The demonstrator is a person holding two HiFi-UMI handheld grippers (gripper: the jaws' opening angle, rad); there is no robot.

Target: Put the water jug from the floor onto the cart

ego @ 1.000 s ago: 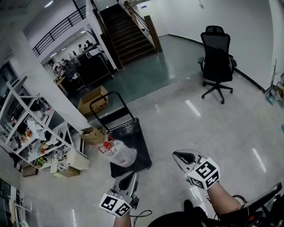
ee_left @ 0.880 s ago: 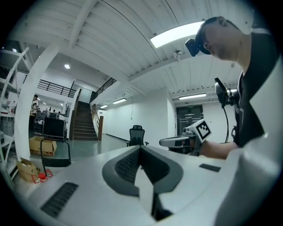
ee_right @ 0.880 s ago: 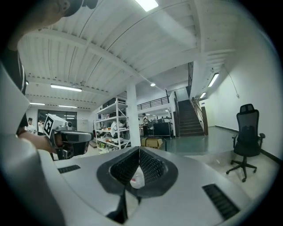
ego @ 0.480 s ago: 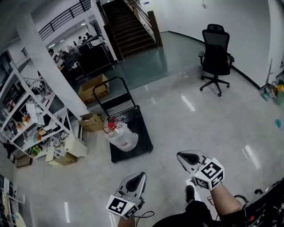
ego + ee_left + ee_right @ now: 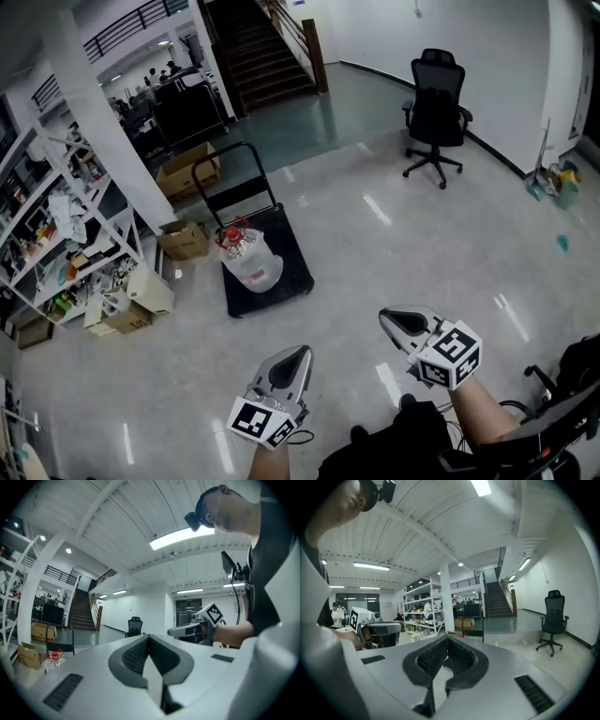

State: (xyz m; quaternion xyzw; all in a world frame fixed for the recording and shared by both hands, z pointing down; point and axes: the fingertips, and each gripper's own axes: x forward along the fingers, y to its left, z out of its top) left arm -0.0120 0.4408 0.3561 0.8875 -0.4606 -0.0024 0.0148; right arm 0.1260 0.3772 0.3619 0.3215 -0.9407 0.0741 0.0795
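Left gripper [image 5: 292,356]: jaws together, nothing between them; held low in front of me, nose level.
Right gripper [image 5: 392,321]: jaws likewise closed and empty, beside the left one.
Between tools and load: bare floor [image 5: 337,272] only; neither gripper was near the cart.
Water jug [image 5: 251,262]: it sat on the cart's deck, not on the floor, red cap toward the push-handle end.
Long axis: looked upright, cap on top, judging from the left gripper view; too small there to be sure.
Bearing: jug lay ahead and to the left of both grippers.
Nearer hand: the left, by my reading; the right had to cross further.
Cart [image 5: 292,272]: dark flat deck, loop handle at the far end, the jug toward its left half.
Task state: placing looked done; any further move would mean closing that gap first.
Beyond: cardboard box [image 5: 185,239] left of the cart, office chair [image 5: 436,103] far right.
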